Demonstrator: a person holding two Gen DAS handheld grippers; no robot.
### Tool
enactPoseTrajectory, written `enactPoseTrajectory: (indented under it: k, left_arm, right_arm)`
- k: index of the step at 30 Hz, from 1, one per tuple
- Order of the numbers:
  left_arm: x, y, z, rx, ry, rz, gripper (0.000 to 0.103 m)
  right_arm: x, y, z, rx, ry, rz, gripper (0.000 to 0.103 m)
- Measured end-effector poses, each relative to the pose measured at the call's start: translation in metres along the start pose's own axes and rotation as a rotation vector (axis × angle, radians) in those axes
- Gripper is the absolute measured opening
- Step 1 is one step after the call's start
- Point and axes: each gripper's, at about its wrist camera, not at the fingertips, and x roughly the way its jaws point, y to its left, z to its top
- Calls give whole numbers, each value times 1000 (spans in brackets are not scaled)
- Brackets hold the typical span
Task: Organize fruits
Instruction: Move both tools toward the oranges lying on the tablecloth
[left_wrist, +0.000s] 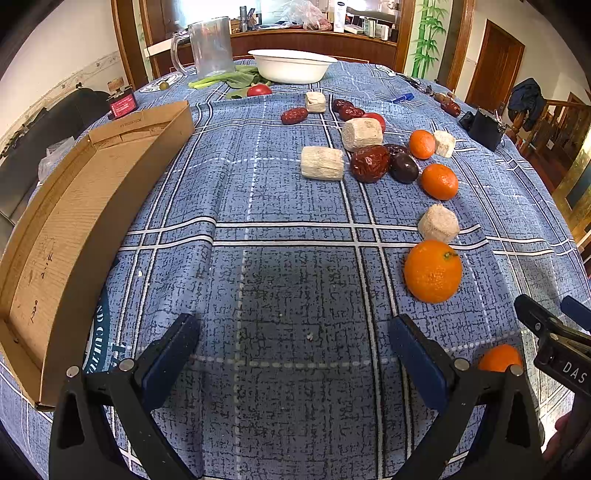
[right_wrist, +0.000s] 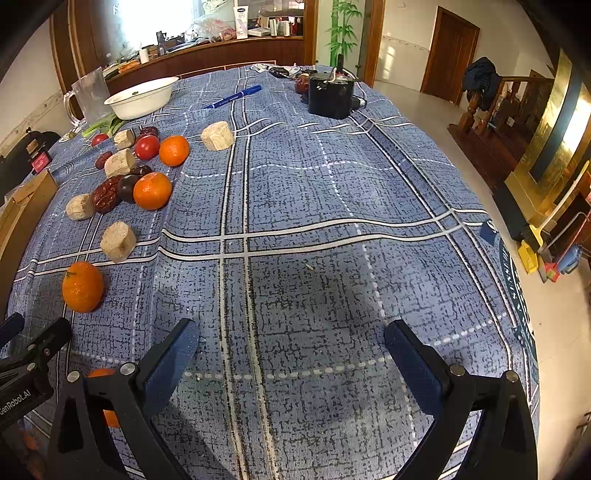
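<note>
2 grippers, left (left_wrist: 293, 345) and right (right_wrist: 291, 349), fingers spread wide, empty, over blue plaid tablecloth (right_wrist: 314, 206), fruit scattered

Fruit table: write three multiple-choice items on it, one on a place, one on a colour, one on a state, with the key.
1. Where is the cardboard tray in the left wrist view?
A. far left
B. centre
C. far right

2. What colour is the pen?
A. red
B. blue
C. green

3. How is the left gripper?
A. shut on an orange
B. open, holding nothing
C. shut on a date

Key: 1 A, it lies along the tablecloth's left edge. 2 B, its barrel is blue. 3 B, only bare cloth shows between its spread fingers.
</note>
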Motion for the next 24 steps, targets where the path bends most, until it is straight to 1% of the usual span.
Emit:
enactPoseTrajectory:
  k: [3, 5, 10, 15, 19, 24]
  left_arm:
    - [-2, 4, 1, 0, 3, 1, 103]
    - [-8, 9, 2, -6, -20, 0, 103]
    - [-30, 22, 13, -33, -95, -27, 103]
    - [-56, 32, 18, -20, -184, -37, 103]
    - [-76, 41, 17, -6, -250, -30, 103]
    - [-93, 57, 13, 1, -297, 25, 103]
  right_arm:
    - [-9, -1, 2, 8, -7, -35, 102]
    - [-20, -1, 5, 15, -32, -30, 102]
    - [-53, 12, 9, 11, -117, -16, 102]
    - [-80, 31, 7, 14, -181, 16, 102]
    - [-94, 46, 2, -1, -209, 22, 102]
    - [-101, 56, -7, -22, -213, 21, 102]
